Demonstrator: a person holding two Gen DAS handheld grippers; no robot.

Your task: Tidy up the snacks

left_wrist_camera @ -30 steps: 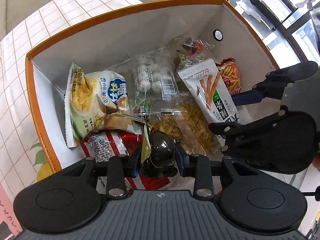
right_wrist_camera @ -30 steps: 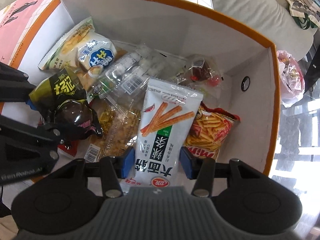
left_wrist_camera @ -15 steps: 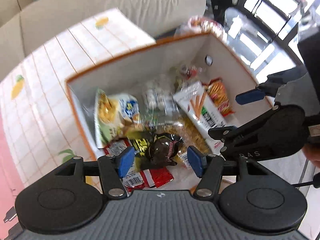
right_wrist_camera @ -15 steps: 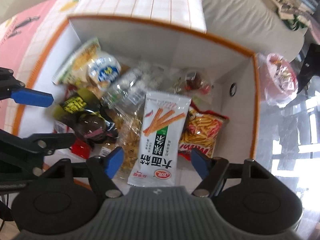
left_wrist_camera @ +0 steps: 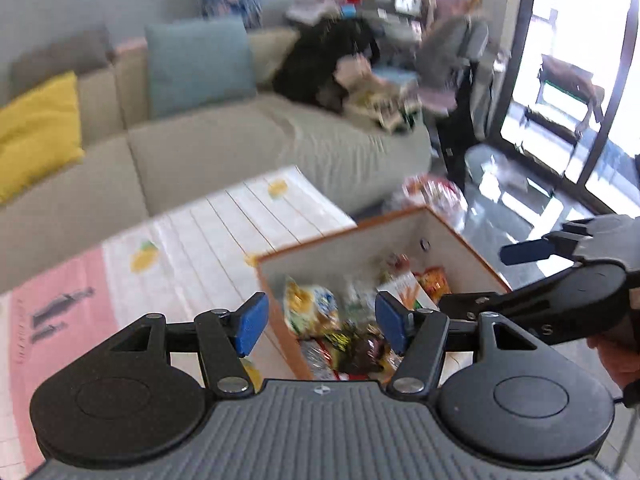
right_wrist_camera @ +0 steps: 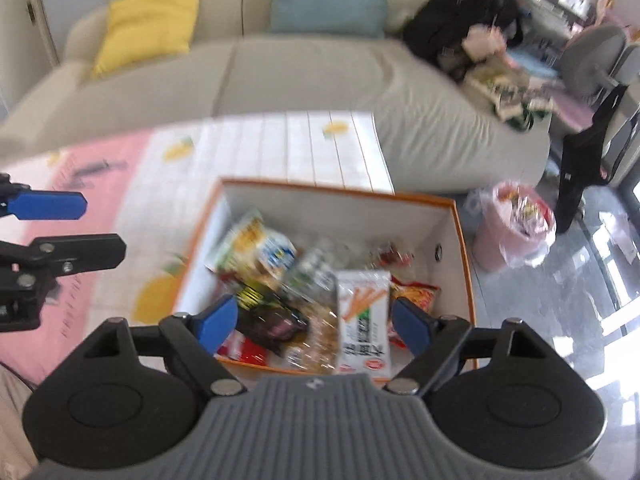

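An orange-rimmed white box (right_wrist_camera: 460,220) holds several snack packets, and it also shows in the left wrist view (left_wrist_camera: 352,232). A white breadstick packet (right_wrist_camera: 362,312) lies at the front right, a dark packet (right_wrist_camera: 272,316) left of it, a yellow-and-blue chip bag (right_wrist_camera: 260,248) further back. My right gripper (right_wrist_camera: 314,324) is open and empty, raised above the box's near edge. My left gripper (left_wrist_camera: 320,324) is open and empty, high above the box's left side. Both views are blurred.
The box stands on a table with a lemon-print and pink cloth (right_wrist_camera: 260,148). A beige sofa (right_wrist_camera: 320,76) with yellow and blue cushions is behind it. A pink bin (right_wrist_camera: 516,232) with a bag stands on the floor to the right.
My left gripper let go of the dark packet and my right gripper let go of the breadstick packet. Both packets now lie in the box. Both grippers opened and rose away.
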